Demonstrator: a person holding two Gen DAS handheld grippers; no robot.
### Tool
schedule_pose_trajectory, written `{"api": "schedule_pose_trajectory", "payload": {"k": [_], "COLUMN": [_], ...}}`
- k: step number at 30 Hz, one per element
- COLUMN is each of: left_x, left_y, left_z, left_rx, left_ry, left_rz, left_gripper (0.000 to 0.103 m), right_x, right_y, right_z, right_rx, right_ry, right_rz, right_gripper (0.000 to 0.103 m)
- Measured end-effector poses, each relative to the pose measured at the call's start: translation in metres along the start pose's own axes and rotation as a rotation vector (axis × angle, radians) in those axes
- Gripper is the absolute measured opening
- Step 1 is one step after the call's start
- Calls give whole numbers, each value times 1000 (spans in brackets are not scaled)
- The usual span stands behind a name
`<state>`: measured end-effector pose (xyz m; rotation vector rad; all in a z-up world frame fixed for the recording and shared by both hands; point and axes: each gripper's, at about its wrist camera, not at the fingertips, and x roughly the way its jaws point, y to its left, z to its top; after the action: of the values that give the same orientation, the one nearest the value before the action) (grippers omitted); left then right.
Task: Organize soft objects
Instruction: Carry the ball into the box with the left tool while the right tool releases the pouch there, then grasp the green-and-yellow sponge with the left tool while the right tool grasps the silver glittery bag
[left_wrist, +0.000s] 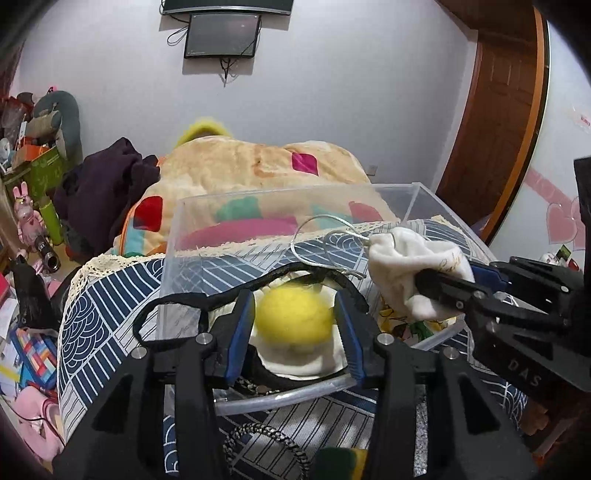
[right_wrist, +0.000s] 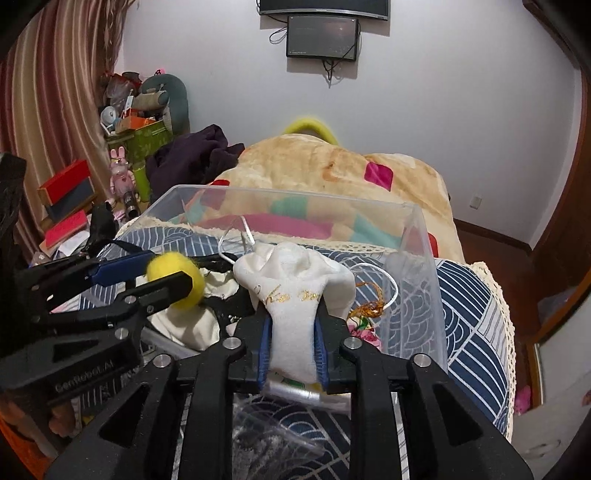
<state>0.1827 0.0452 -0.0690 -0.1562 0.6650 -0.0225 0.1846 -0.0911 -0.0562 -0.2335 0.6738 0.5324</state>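
From the left wrist view, the left tongs (left_wrist: 295, 317) are clenched on a fuzzy yellow ball (left_wrist: 293, 314), its sides pressed between the two blue-lined fingers (left_wrist: 240, 332), and the ball hangs over the open top of a clear plastic bin (left_wrist: 295, 195). Under the ball, inside the bin, lies a cream cloth (left_wrist: 303, 360) edged by a black strap (left_wrist: 207, 295). To the right, the right tongs (left_wrist: 439, 288) reach in from the side and grip a white drawstring pouch (left_wrist: 402, 269), whose silver cord (left_wrist: 317, 236) loops out over the bin. The bin rests on a navy and white patterned cover (left_wrist: 110, 306), with a patchwork blanket (left_wrist: 258, 162) heaped behind it and a dark screen (left_wrist: 221, 35) on the wall. From the right wrist view, the right tongs (right_wrist: 293, 343) squeeze the white drawstring pouch (right_wrist: 295, 295) at its lower half, the gathered top bulging above the fingers, gold lettering across its front, just above the near rim of the clear plastic bin (right_wrist: 424, 240). The left tongs (right_wrist: 159, 275) enter from the left, holding the yellow ball (right_wrist: 177, 277) over the bin's left part, above the cream cloth (right_wrist: 192, 317). A gold tassel (right_wrist: 369, 308) lies in the bin beside the pouch.
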Motion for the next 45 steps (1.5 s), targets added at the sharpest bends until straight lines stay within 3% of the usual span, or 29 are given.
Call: {"api": "schedule_pose_trajectory", "payload": {"k": [5,8,13,15,23,26,28,35,39,42,45], "left_x": [-19,-36,-67,-78,-90,-86,-81,-68,-64,-66,-73], "left_y": [-1,-3,-3,-4,-5,-4,-7,-22,-25,-25,-22], "left_z": [1,2,1,-3,-39,-57,-70,-98,-104,-106,-106], "left_rx": [11,19,18,30,50,33,38,91,99,97,88], "left_ry": [-42,-75,-131,-152,-118,-71,-33,35,51,37,20], "left_rz": [5,5,16,25,24,-46,-75,-77,-73,-64,-72], "left_gripper": [62,70,93,96,97,97,85,62,36,33,32], "right_x": [-17,-33,-57,-66,-66,-55,-49,-35,-24,-21,-26], "right_y": [-4,-5,-6,-6,3,8,11,18,19,17,13], "right_z": [1,3,5,2,-28,-44,-53,-67,-72,-78,-80], "right_rx": [8,6,16,21,17,9,0,17,31,50,65], "right_ry": [-51,-93,-169,-193,-161,-105,-72,-8,34,47,33], "right_rz": [-2,-7,-13,-8,24,36,40,92,127,154,153], "right_gripper": [48,54,72,79,80,80,80,78,54,35,26]}}
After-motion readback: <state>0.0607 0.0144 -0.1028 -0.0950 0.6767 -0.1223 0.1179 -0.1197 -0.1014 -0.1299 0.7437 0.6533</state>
